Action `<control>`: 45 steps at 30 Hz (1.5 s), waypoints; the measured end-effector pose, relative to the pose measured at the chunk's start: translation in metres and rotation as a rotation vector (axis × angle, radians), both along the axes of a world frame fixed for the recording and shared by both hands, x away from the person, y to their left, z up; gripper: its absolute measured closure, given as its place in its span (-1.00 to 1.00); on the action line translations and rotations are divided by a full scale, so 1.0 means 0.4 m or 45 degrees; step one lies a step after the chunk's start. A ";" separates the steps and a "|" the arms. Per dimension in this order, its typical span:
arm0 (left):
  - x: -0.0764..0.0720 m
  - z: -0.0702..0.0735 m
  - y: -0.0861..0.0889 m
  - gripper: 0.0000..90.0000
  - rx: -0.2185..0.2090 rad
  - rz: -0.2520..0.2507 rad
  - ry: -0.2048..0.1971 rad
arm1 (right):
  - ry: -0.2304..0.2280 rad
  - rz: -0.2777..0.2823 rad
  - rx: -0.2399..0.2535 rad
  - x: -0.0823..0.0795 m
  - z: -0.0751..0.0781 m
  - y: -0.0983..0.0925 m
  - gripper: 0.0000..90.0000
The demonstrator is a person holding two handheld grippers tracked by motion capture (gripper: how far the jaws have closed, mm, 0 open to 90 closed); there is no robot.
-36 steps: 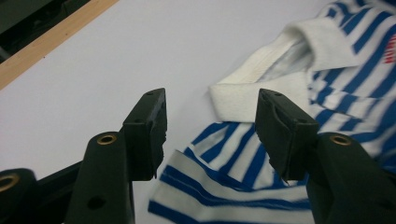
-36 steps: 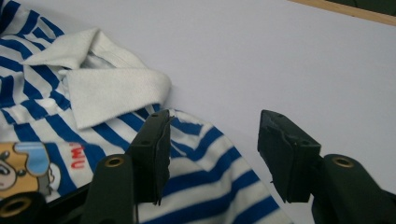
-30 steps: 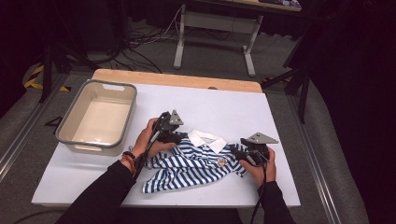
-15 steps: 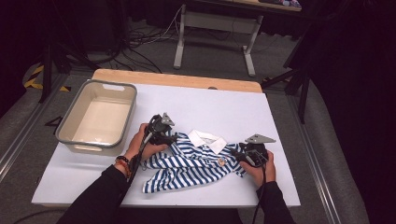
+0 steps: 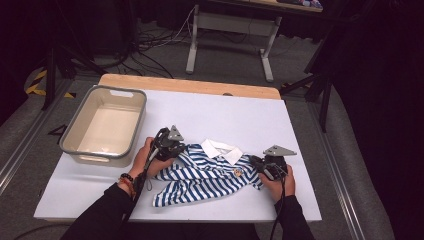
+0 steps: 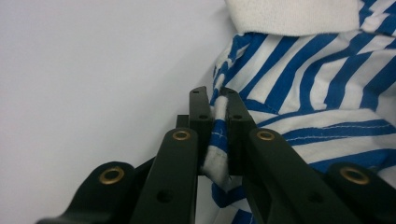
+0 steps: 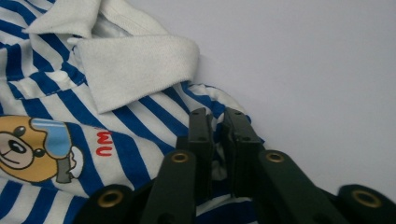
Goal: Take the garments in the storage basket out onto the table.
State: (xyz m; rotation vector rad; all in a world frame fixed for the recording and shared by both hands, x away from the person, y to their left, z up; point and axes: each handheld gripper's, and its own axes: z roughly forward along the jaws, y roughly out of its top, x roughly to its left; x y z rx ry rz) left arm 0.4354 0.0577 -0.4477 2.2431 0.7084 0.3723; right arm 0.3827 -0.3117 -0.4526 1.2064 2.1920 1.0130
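A small blue-and-white striped shirt with a white collar and a bear patch lies crumpled on the white table. My left gripper sits at the shirt's left shoulder; its jaws have just been closing and now pinch a fold of striped fabric. My right gripper is at the shirt's right shoulder; its jaws have also just been closing and clamp a fold of the shirt just below the collar.
An empty beige plastic bin stands on the table's left side, just left of my left hand. A wooden strip runs along the table's far edge. Beyond it stand desk legs and floor cables.
Both grippers' jaws have closed onto the shirt's shoulders. My left gripper has dropped and shifted slightly toward the shirt; the right hand stayed put.
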 end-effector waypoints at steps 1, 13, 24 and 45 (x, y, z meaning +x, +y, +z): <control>-0.002 0.002 0.003 0.90 -0.003 0.003 -0.008 | -0.018 -0.012 -0.020 -0.002 0.003 0.000 1.00; -0.013 -0.007 0.019 0.90 -0.047 0.000 -0.020 | -0.065 -0.039 -0.025 0.006 0.010 -0.010 0.26; -0.012 -0.028 0.017 0.90 -0.024 -0.020 -0.005 | 0.042 -0.013 -0.031 0.035 -0.008 0.000 0.03; 0.019 0.035 0.000 0.91 -0.069 0.060 -0.120 | -0.124 -0.072 -0.086 0.051 0.053 0.002 0.95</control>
